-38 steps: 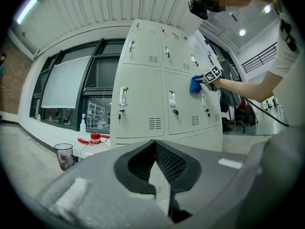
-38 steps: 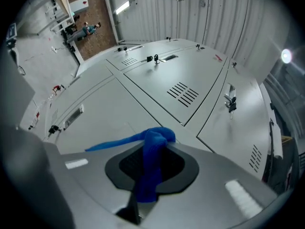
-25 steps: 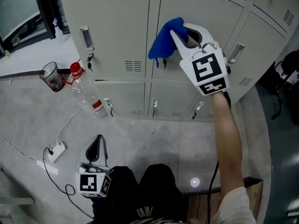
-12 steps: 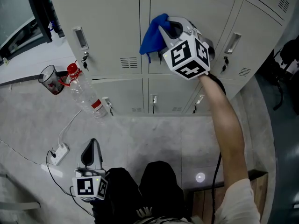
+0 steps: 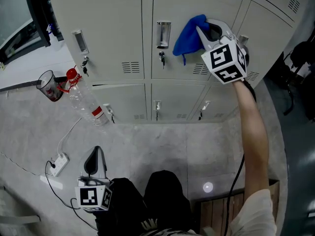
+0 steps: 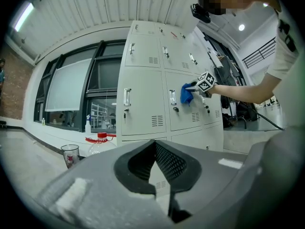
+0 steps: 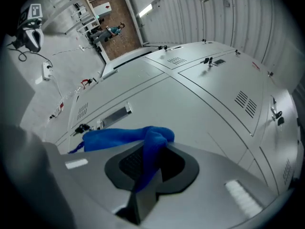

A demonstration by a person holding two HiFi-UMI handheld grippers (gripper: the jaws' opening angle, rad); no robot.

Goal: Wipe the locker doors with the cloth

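One cloth point(image 5: 189, 33). Two claws: the left claw point(image 5: 97, 154) and the right claw point(image 5: 201, 29), each with one marker cube point(image 5: 92, 196) point(image 5: 226, 63). One bottle point(image 5: 83, 100), one cup point(image 5: 49, 85) and one power strip point(image 5: 58, 163) are on the floor point(image 5: 157, 151). Of the locker doors point(image 5: 113, 28), the head view shows three in the lower row, each with one latch point(image 5: 157, 105). In the row above, two handles point(image 5: 78, 42) point(image 5: 164, 33) and two keys point(image 5: 84, 61) point(image 5: 161, 58) show plainly.

Perhaps a workshop's locker area; grey steel lockers point(image 5: 113, 28).
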